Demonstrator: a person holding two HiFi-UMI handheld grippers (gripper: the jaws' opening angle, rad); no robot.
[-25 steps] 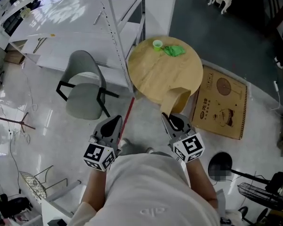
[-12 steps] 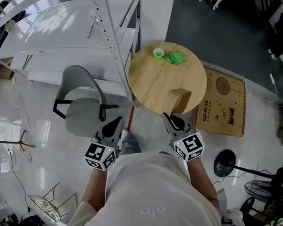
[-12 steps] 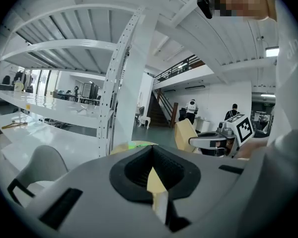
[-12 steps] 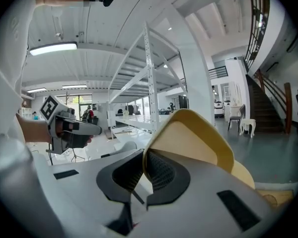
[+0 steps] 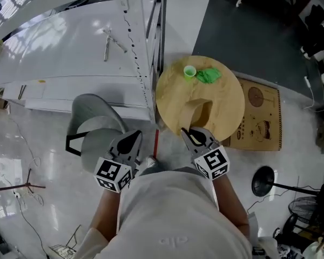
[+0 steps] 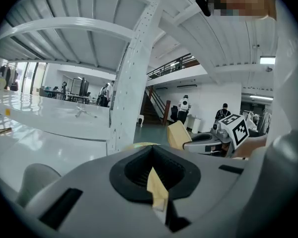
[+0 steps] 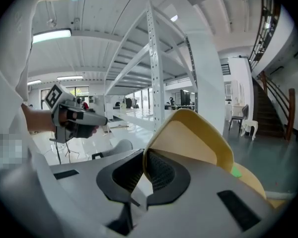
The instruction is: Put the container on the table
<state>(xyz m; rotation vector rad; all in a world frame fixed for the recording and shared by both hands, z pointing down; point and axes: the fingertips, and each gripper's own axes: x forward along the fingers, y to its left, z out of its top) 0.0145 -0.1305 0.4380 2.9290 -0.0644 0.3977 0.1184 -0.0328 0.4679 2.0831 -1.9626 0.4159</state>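
Glossy white floor (image 5: 32, 144) and a tall white shelf rack (image 5: 135, 36) fill most of the head view, with a round wooden table (image 5: 227, 107) just ahead of the person and a grey chair (image 5: 94, 131) to its left. A flat cardboard box (image 5: 259, 115) lies on the floor, touching the table's right side. The tan container (image 5: 197, 111) hangs from the right gripper (image 5: 191, 136), whose jaws are nearly closed and pinch one thin wall of it. From the tips it reaches away from the person, over the table's near edge, with its open side turned up and forward. Whether its base touches the wood cannot be told. The set-down spot therefore lies straight ahead of and below the right gripper, which is the nearer one. The left gripper (image 5: 132, 142) is off to the left over the floor beside the chair, with its jaws together and nothing of the task in them. At the far side of the table a small green cup (image 5: 189, 72) stands beside a crumpled green scrap (image 5: 208, 75), well apart from the container. The box carries print and round drawings, too small to read. The gripper cubes show only black-and-white square markers.
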